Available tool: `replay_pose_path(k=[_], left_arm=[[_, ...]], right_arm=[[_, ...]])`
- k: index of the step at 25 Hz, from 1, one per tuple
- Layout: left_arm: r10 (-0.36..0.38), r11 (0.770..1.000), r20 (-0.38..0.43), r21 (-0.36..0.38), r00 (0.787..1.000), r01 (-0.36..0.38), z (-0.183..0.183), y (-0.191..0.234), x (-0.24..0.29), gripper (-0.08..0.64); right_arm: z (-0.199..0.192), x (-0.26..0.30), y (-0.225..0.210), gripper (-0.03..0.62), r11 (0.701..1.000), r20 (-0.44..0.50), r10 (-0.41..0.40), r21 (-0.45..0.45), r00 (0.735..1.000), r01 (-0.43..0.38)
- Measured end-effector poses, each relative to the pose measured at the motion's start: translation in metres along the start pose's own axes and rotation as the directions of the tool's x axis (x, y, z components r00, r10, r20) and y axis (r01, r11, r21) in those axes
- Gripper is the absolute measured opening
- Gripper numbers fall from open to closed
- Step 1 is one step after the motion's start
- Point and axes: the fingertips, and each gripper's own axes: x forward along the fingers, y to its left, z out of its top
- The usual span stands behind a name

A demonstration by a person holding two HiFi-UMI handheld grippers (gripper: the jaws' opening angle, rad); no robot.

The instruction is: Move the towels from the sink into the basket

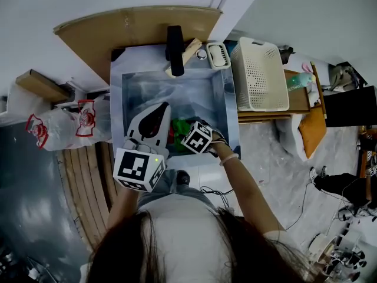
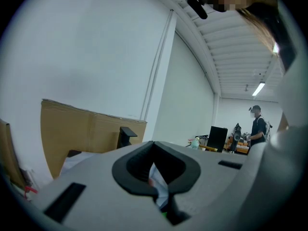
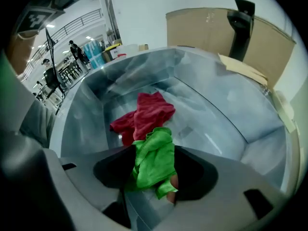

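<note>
With the sink (image 3: 226,114) under it and the basket (image 1: 259,75) well off to the right, the right gripper (image 3: 154,153) has its fingers wide open astride the loose green towel (image 3: 154,165), the red towel (image 3: 147,112) just beyond, so I'd say close low on the bunched middle; the left gripper (image 2: 154,153) is closed, empty.

A: What do we have in the sink (image 1: 150,90)?
B: On its floor, near the front wall, a red towel (image 3: 149,112) and a green towel (image 3: 155,158), touching.
A: And its back edge?
B: We see a black faucet (image 1: 175,49) and a soap dish (image 1: 218,55). Beside its right edge, a wooden side table (image 1: 297,99) carries the basket (image 1: 259,72).
</note>
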Motion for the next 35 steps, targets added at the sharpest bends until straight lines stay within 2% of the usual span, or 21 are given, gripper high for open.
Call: replay_pose_path(k=[7,10,13,14,16,18,25,31,35], left_arm=[[-0.003,1.0,-0.003,-0.01,1.0,0.003,0.0,0.012,0.001,0.008],[-0.008,1.0,-0.006,-0.015,1.0,0.008,-0.001,0.015,0.001,0.008],[-0.011,1.0,-0.008,-0.021,1.0,0.01,-0.003,0.019,0.002,0.008],[-0.013,1.0,-0.009,-0.023,1.0,0.013,-0.003,0.02,0.003,0.008],[-0.02,0.999,-0.009,-0.027,1.0,0.019,-0.003,0.021,0.004,0.008],[-0.029,0.999,-0.007,-0.034,1.0,0.029,-0.002,0.021,0.005,0.008],[-0.08,0.996,-0.003,-0.039,0.997,0.079,0.003,0.015,0.014,0.008],[-0.113,0.993,0.005,-0.026,0.994,0.113,0.009,0.002,0.021,0.008],[-0.122,0.992,0.014,-0.02,0.992,0.122,0.013,-0.008,0.024,0.008]], right_arm=[[-0.014,0.026,-0.007,0.255,1.0,-0.097,0.024,0.023,0.995,-0.022],[-0.018,0.034,-0.007,0.252,0.997,-0.123,0.049,0.059,0.991,-0.042],[-0.018,0.036,-0.006,0.202,0.99,-0.12,0.092,0.118,0.989,-0.078],[-0.017,0.035,-0.008,0.166,0.988,-0.115,0.096,0.132,0.989,-0.081],[-0.015,0.029,-0.011,0.112,0.985,-0.102,0.093,0.154,0.99,-0.077],[-0.015,0.022,-0.012,0.094,0.982,-0.084,0.084,0.173,0.993,-0.069],[0.002,-0.024,-0.019,0.087,0.959,0.068,-0.046,0.283,0.997,0.025],[0.015,-0.066,-0.023,0.084,0.932,0.179,-0.149,0.355,0.972,0.077],[0.019,-0.096,-0.03,0.084,0.913,0.262,-0.228,0.393,0.938,0.113]])
